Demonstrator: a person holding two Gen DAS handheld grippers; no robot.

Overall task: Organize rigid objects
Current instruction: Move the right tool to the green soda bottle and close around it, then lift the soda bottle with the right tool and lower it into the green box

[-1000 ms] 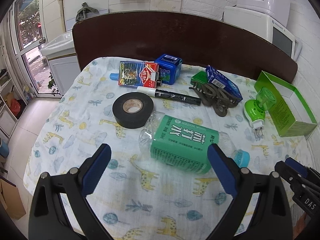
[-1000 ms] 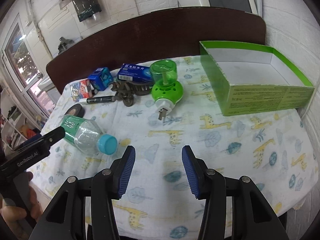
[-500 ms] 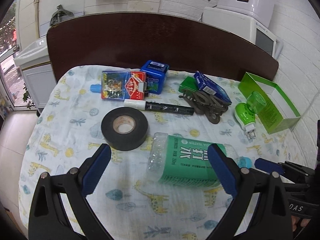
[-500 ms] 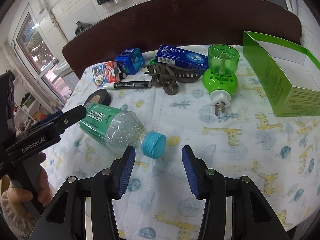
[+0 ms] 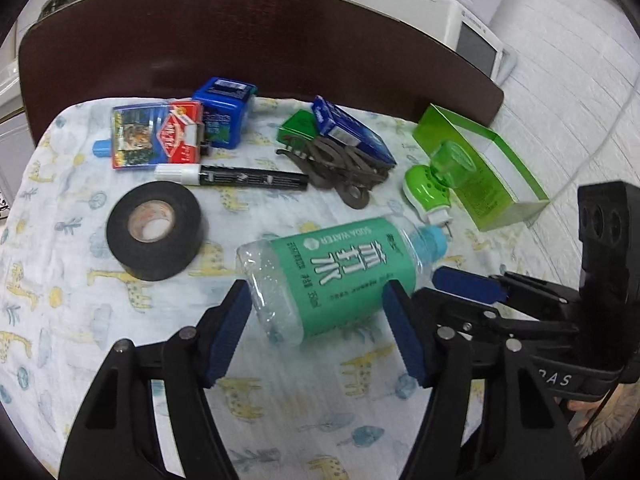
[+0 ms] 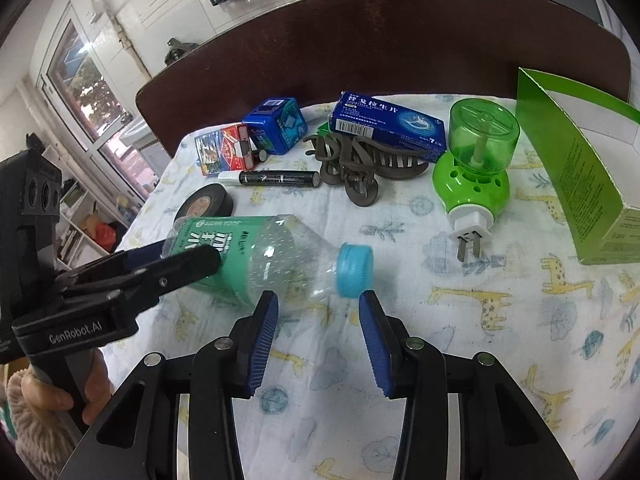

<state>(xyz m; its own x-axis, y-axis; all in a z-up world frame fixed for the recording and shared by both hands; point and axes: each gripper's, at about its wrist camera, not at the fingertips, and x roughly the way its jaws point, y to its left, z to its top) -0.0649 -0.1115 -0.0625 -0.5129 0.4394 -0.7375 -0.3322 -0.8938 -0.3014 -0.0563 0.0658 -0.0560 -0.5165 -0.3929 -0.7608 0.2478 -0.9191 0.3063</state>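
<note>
A clear water bottle (image 5: 340, 264) with a green label and a blue cap (image 6: 354, 270) lies on its side on the giraffe-print cloth (image 5: 80, 300). My left gripper (image 5: 316, 312) straddles its lower half; its jaws are closing and both blue pads touch the bottle's sides. The right wrist view shows the same grip from the side, the left gripper (image 6: 176, 260) clamped over the label. My right gripper (image 6: 318, 320) sits just short of the cap. Its jaws are closing a little and nothing is between them.
Behind the bottle lie a black tape roll (image 5: 154, 230), a marker (image 5: 248, 178), a brown hair clip (image 5: 340, 168), a blue medicine box (image 5: 352, 132), a card pack (image 5: 152, 140) and a blue tin (image 5: 224, 116). A green plug-in (image 6: 476, 168) and an open green box (image 6: 580, 168) stand right.
The left jaws have narrowed from wide open onto the bottle, and the view has swung right and down. The right gripper has come in toward the cap, its jaws slightly narrower.
</note>
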